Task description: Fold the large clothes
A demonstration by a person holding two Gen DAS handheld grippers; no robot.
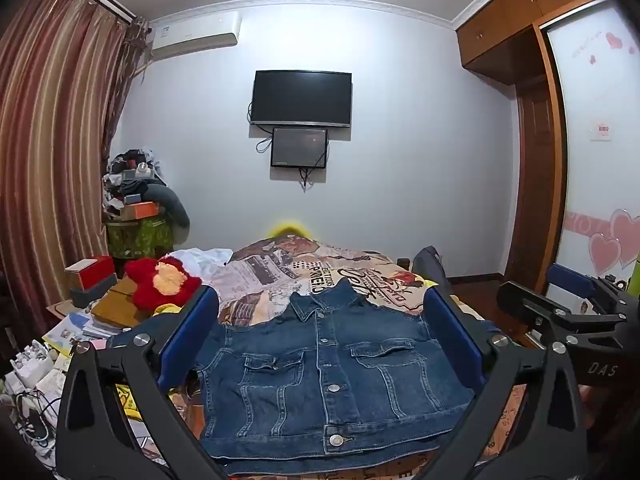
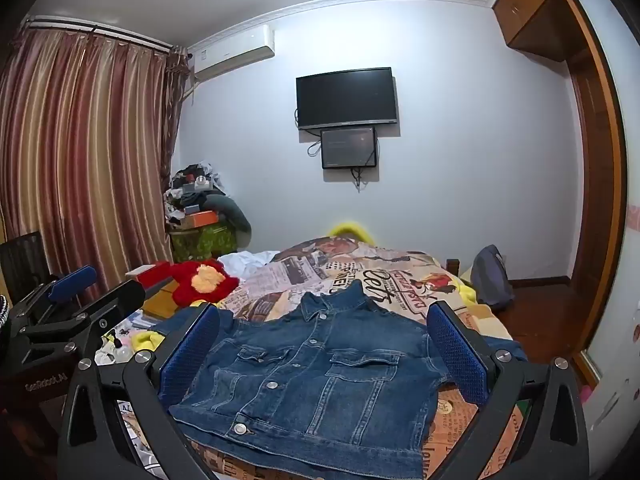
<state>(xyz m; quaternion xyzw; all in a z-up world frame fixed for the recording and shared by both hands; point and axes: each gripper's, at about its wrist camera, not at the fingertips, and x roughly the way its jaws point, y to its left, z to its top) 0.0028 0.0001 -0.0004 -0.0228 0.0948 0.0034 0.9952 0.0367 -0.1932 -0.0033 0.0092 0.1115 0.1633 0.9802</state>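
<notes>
Blue denim button-front jacket (image 1: 320,368) lies front-up, sleeves tucked, on printed bedspread (image 1: 360,272); left gripper (image 1: 320,340) and right gripper (image 2: 324,348) hover, fingers wide apart, empty, likely lining up a fold.

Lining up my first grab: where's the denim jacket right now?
The denim jacket lies flat, front up, on the bed, centred between each gripper's open fingers in both wrist views, collar toward the TV wall.
</notes>
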